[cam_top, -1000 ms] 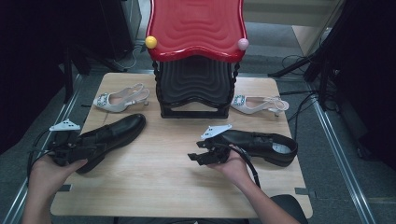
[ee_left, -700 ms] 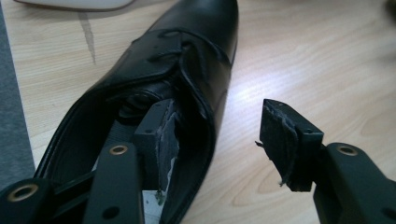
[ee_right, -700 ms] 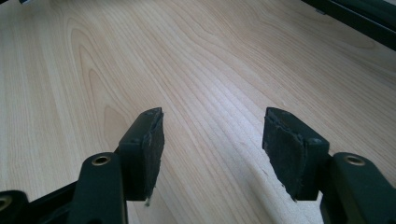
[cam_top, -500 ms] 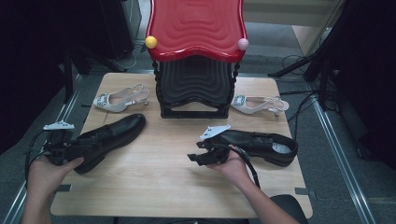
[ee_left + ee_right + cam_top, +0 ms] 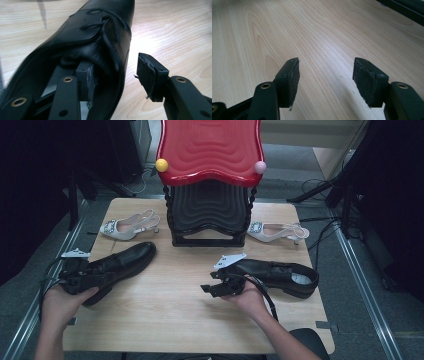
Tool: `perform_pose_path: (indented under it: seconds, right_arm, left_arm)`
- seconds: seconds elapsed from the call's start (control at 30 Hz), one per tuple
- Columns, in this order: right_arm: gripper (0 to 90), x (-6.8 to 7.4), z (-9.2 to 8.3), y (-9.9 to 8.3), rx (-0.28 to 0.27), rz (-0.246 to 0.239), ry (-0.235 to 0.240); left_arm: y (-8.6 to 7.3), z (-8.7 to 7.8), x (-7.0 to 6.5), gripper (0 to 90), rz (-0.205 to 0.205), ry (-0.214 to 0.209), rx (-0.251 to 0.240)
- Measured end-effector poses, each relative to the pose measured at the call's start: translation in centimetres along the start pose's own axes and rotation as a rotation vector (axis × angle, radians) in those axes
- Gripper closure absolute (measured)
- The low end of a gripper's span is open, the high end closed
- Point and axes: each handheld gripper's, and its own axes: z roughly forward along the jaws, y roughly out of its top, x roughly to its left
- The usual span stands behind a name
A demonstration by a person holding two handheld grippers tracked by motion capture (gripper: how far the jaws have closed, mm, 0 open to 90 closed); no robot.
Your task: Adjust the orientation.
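Currently, the left gripper (image 5: 80,276) is seen at the heel end of the left black lace-up shoe (image 5: 122,262), which lies on the wooden table (image 5: 165,310) with its toe pointing toward the black-and-red stacked stools (image 5: 210,195). In the left gripper view, one jaw is set inside the shoe's opening and the other stands outside its side wall, with a gap of bare table wood seen between the outer pad and the leather; the jaws have just been closing, yet the shoe does not appear to be clamped, though contact on the inner side cannot be judged clearly. The right gripper (image 5: 220,285) is held low over the table, just beside the toe of the right black shoe (image 5: 280,275), and its jaws are seen spread apart with nothing between them but wood grain. Two pale slingback shoes with jewelled toes are placed farther back, one (image 5: 127,225) left of the stools and one (image 5: 277,231) to their right.
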Motion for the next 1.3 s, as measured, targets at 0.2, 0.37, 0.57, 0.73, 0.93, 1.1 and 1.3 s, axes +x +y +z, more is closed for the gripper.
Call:
perform_pose_path:
  seconds: [0.2, 0.37, 0.57, 0.73, 0.93, 1.1, 1.3]
  right_arm:
    - [38.9, 0.0, 0.0, -0.1, 0.001, 0.004, -0.004]
    - [38.8, 0.0, -0.3, -0.3, 0.000, 0.007, -0.011]
    - [38.7, 0.0, -0.6, -0.6, -0.001, 0.020, -0.015]
    - [38.7, -0.3, -0.8, -0.7, -0.003, 0.030, -0.019]
    - [38.6, -0.2, -0.9, -0.8, 0.002, 0.035, -0.022]
    - [38.3, -0.4, -1.2, -1.1, 0.006, 0.042, -0.025]
    - [38.3, -0.6, -1.8, -1.7, 0.000, 0.067, -0.038]
  left_arm:
    - [0.9, 2.4, -0.5, 58.6, -0.006, 0.031, 0.010]
    - [1.1, 2.2, -0.1, 73.0, -0.039, -0.046, -0.008]
    - [1.5, 2.0, 0.0, 79.6, -0.043, -0.078, 0.012]
    - [2.0, 1.4, -1.1, 79.6, -0.014, -0.113, 0.013]
    - [3.0, 1.1, -3.2, 79.3, 0.034, -0.160, -0.009]
    - [3.9, 1.5, -5.0, 78.8, 0.075, -0.178, -0.006]
    - [4.8, 2.4, -7.0, 78.8, 0.124, -0.201, 0.012]
